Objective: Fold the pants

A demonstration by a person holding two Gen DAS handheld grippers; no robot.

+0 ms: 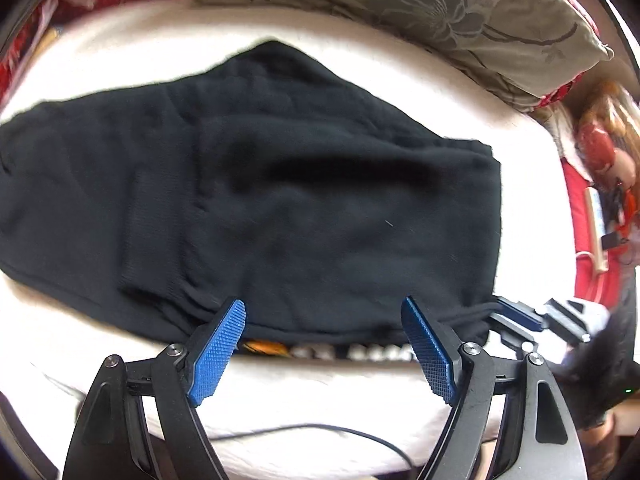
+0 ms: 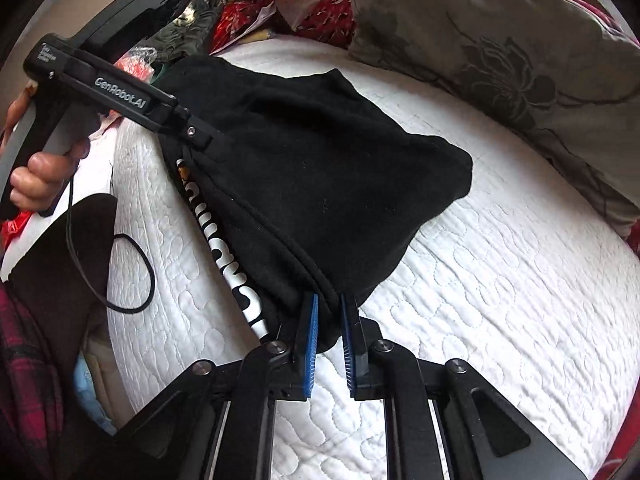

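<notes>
While your left tongs [image 1: 324, 312] hung spread wide with nothing between the blue pads [image 1: 218, 354], your right tongs [image 2: 329, 308] were clamped on the near corner of the black pants [image 1: 256, 188]. Pants lay folded flat on the white quilted bed [image 2: 500, 300], directly ahead of both tongs. Hem edge sat just past your left pads, touching or nearly so; can't tell which. White lettering [image 2: 224, 252] ran along the underside strip at the near edge, left of your right tongs. From the left wrist view your right tongs showed at the pants' near right corner, fabric bunched there. From the right wrist view your left hand [image 2: 44, 168] held its tool at the far left corner of the pants. Black cable [image 2: 132, 276] looped on the bed left of your right tongs. Grey floral pillow [image 1: 472, 20] lay beyond the pants, well apart from both tongs.
</notes>
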